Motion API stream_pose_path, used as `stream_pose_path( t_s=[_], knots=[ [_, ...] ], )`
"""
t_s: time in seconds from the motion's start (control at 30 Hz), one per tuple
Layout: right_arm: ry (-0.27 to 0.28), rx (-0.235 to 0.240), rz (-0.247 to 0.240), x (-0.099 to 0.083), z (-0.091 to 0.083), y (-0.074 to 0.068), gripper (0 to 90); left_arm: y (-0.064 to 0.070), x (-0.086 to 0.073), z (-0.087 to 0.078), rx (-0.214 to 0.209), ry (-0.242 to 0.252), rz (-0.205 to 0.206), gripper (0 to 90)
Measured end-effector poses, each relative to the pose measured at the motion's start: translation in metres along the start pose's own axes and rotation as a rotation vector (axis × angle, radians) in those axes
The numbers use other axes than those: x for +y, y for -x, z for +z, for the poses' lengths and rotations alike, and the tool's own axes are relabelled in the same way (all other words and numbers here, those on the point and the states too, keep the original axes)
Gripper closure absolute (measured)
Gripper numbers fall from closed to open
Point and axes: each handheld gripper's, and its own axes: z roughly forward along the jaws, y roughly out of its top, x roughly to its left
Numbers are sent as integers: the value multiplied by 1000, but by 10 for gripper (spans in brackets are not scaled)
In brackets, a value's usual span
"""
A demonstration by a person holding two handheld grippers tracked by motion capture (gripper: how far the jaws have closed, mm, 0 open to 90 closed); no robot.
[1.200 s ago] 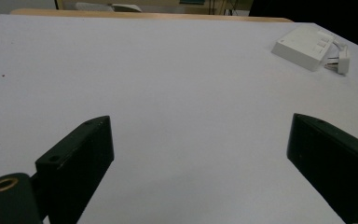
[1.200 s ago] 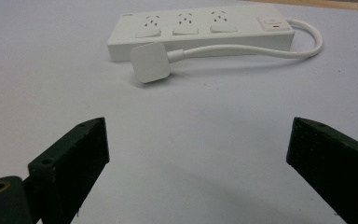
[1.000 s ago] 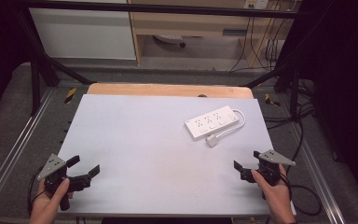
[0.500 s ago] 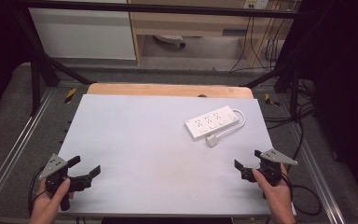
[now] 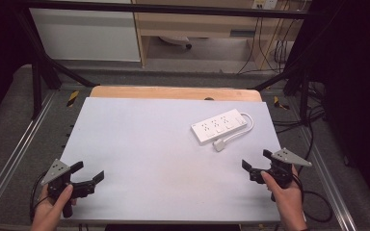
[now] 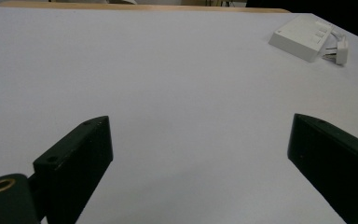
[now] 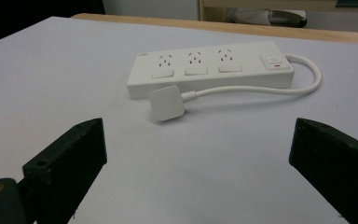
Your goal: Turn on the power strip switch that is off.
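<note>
Hovering at near table corners: left claw, right claw released; power strip near right edge.

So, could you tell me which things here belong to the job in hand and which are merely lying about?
Part of the job:
- white power strip
- its plug, lying unplugged on the table beside the strip
- left gripper and right gripper, both open, holding nothing

Just lying about:
- black cables on the floor beyond the table
- wooden board at the table's far edge
</note>
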Motion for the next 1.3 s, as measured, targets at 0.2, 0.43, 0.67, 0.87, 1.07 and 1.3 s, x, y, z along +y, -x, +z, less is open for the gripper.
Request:
stream_pose_path(
  t_s=[0.2,0.43,0.67,0.87,1.07,1.3],
  knots=[
    [1,-2,-11,11,0,0,52,-1,-1,0,-1,-4,2,63],
    [7,10,-12,24,5,0,55,-1,-1,1,1,-7,0,63],
    [20,4,-28,41,13,1,49,-2,-2,1,1,-8,-4,63],
    [14,3,-35,51,19,1,46,-2,-2,1,2,-13,-5,63],
    [20,-2,-22,61,24,3,41,-3,-2,1,9,-17,-2,61],
    [29,-12,-15,74,32,6,45,-3,-2,1,11,-19,-6,61]
  ],
)
